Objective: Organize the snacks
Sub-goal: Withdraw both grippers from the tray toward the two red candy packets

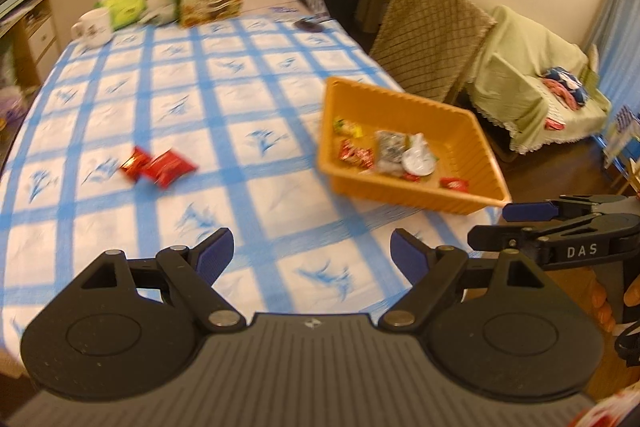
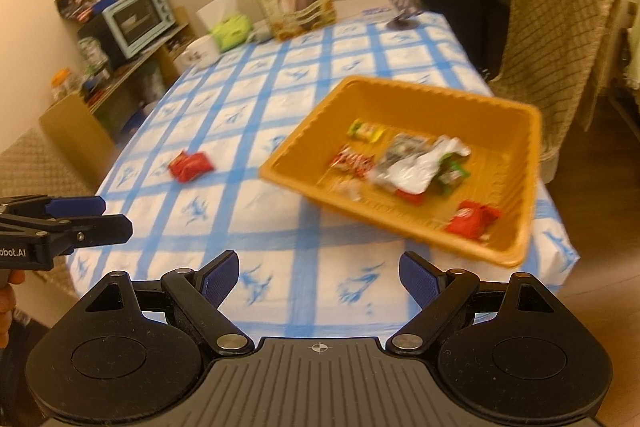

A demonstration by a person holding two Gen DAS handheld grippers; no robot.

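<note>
Left wrist view: our left gripper (image 1: pixel 312 253) has its jaws apart, nothing between them. Two red snack packets (image 1: pixel 158 167) lie ahead and left of the jaws on the tabletop (image 1: pixel 224 83), probably awaiting collection. The orange basket (image 1: pixel 404 147) sits ahead to the right.

Right wrist view: our right gripper (image 2: pixel 320 277) likewise has jaws apart and empty. The basket, just ahead and right, holds roughly seven wrapped snacks (image 2: pixel 412 165), gathered there for sorting.

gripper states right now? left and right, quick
Left gripper: open, nothing between the pads, over the checked tablecloth.
Right gripper: open, empty, short of the orange basket.
</note>
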